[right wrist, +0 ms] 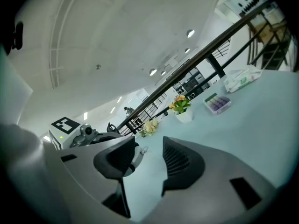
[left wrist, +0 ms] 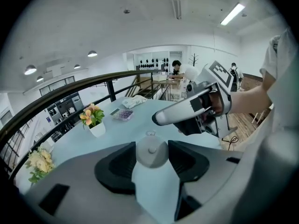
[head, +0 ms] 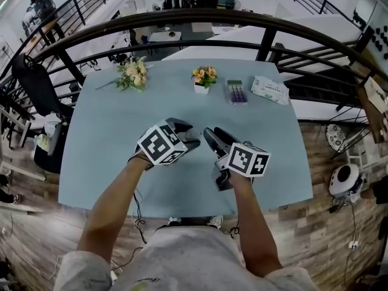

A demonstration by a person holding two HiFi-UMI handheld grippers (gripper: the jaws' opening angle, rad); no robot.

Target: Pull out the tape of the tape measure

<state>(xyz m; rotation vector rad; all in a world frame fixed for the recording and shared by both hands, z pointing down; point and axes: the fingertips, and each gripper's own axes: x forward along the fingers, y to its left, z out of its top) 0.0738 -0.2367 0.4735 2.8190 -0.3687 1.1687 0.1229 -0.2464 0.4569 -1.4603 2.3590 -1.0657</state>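
Observation:
A small round grey-white tape measure (left wrist: 150,155) sits between the pads of my left gripper (left wrist: 151,146), which is shut on it above the pale blue table (head: 121,132). A small ring tab (left wrist: 150,134) sticks out of its far side. In the right gripper view the tape measure (right wrist: 134,157) shows just past the left pad, tab (right wrist: 144,149) pointing into the gap. My right gripper (right wrist: 149,150) is open, with nothing between its fingers. In the head view the left gripper (head: 189,137) and right gripper (head: 209,137) nearly meet tip to tip; the tape measure is hidden there.
At the table's far side stand a white pot of orange flowers (head: 204,80), a loose bouquet (head: 133,74), a box of purple items (head: 236,92) and a pack of wipes (head: 270,90). A dark railing (head: 200,17) runs behind the table. A black chair (head: 33,83) stands at the left.

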